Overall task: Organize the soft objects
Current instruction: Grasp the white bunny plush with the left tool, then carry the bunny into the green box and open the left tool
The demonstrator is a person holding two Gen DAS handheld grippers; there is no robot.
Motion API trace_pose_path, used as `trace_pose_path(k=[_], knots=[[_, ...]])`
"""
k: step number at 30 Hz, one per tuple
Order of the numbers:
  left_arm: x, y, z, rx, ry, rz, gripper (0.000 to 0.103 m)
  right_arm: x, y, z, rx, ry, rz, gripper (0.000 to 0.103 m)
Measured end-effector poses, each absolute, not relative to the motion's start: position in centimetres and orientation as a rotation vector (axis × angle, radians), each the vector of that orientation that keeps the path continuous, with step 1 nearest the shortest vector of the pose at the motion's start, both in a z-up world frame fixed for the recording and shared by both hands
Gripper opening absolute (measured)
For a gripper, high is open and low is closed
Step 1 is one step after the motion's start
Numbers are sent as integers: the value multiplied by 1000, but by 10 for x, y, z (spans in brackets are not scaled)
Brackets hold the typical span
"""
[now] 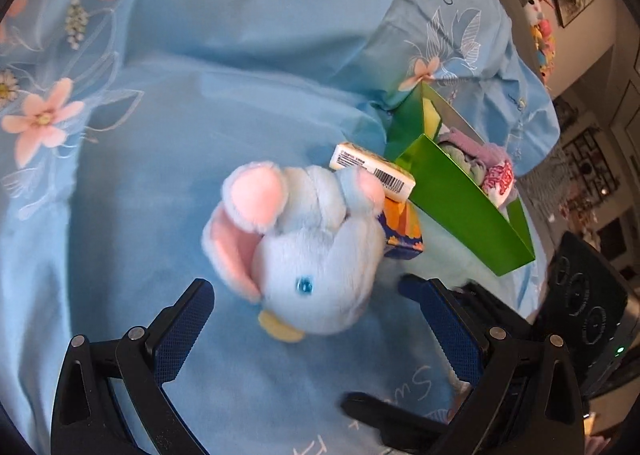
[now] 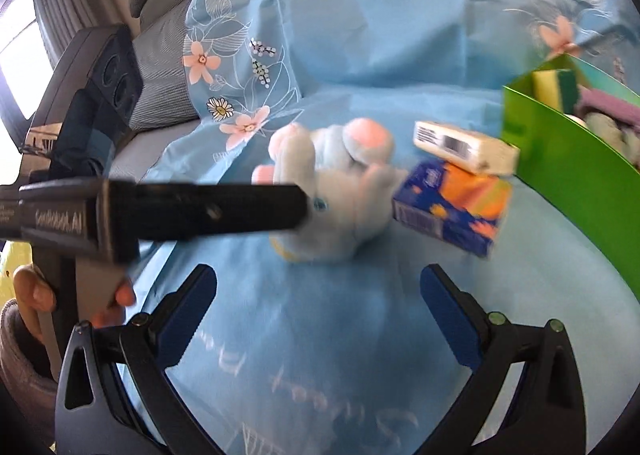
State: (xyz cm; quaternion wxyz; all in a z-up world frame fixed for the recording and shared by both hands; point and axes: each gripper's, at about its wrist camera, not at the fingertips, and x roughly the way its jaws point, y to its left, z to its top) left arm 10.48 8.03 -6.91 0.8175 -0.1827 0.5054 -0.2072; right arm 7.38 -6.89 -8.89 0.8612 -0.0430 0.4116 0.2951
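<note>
Left wrist view: left gripper jaws wide open, straddling the blue plush elephant on the floral bedsheet beside stacked tissue packs, probably lining up a grab toward the green box; right gripper open, empty.

light blue plush elephant with pink inner ears, a shiny blue eye and a yellow bit at the bottom, lying on its side on the blue sheet, touching the stacked boxes. green box just beyond sits open, already holding a yellow-green sponge, purple cloth and other soft bits.
</note>
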Motion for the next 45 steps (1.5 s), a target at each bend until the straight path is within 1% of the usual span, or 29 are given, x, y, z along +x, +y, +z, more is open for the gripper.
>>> trace_pose_path(k=[3, 6, 8, 10, 11, 12, 13, 14, 21, 27, 33, 41, 45], knots=[[115, 81, -75, -406, 1096, -465, 102, 89, -58, -97, -91, 879, 631, 92], [124, 83, -80, -426, 1110, -496, 93, 102, -56, -101, -46, 899, 642, 88], [127, 82, -83, -413, 1128, -512, 90, 107, -54, -103, -26, 900, 644, 85], [130, 79, -88, -396, 1150, -513, 82, 109, -53, -105, -20, 902, 647, 78], [130, 79, -89, -387, 1157, -512, 81, 111, -52, -106, -19, 906, 646, 75], [130, 79, -91, -381, 1160, -510, 78, 113, -53, -107, -17, 910, 643, 70], [130, 79, -93, -378, 1163, -509, 73, 115, -54, -108, -9, 916, 647, 69], [130, 79, -94, -377, 1168, -504, 72, 115, -55, -108, -2, 919, 654, 69], [120, 72, -86, -330, 1144, -485, 71, 106, -50, -104, -46, 891, 673, 65], [88, 71, -63, -323, 1086, -456, 71, 80, -52, -88, -71, 840, 710, 65], [62, 60, -31, -310, 1022, -447, 71, 49, -64, -60, -77, 763, 736, 65], [46, 12, 14, -220, 944, -497, 71, 18, -95, -23, -53, 652, 702, 65], [45, -18, 27, -188, 927, -550, 71, 6, -119, -7, -35, 605, 653, 65]])
